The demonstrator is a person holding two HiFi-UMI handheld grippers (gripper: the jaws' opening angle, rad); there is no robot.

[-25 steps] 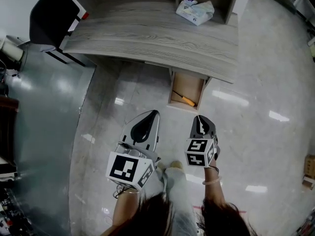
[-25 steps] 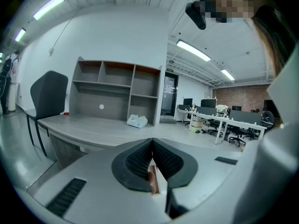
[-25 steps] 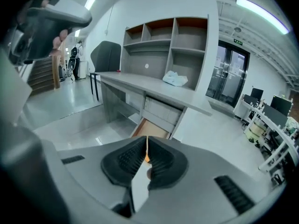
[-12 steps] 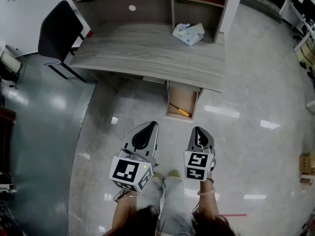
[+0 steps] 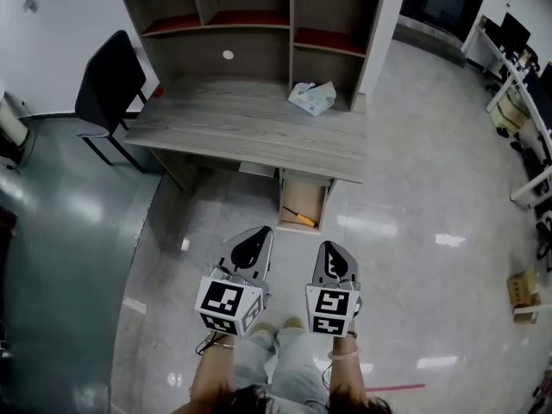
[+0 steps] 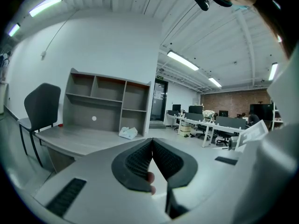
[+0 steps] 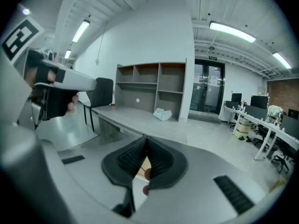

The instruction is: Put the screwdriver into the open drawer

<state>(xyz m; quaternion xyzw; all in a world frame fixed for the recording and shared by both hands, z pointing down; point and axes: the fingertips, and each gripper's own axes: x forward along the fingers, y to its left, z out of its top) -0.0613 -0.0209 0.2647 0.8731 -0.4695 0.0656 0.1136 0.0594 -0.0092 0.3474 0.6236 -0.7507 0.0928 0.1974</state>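
The screwdriver [image 5: 299,217], orange-handled, lies inside the open wooden drawer [image 5: 304,198] under the grey desk's [image 5: 233,132] front edge. Both grippers hang over the floor, well short of the drawer. My left gripper [image 5: 259,235] is shut with nothing between its jaws; in the left gripper view its ribbed pads [image 6: 140,160] meet at a point. My right gripper [image 5: 327,247] is shut and empty too. A sliver of the drawer's wood [image 7: 142,165] shows below the jaws in the right gripper view.
A white packet [image 5: 312,97] lies on the desk by the shelf unit [image 5: 259,15]. A black chair [image 5: 108,93] stands at the desk's left end. Office desks and chairs [image 5: 526,84] line the far right. A small box [image 5: 522,287] sits on the glossy floor.
The view has pulled back from the desk, so the drawer and desk look smaller and farther. Both grippers have stayed shut and low, and the screwdriver has stayed in the drawer.
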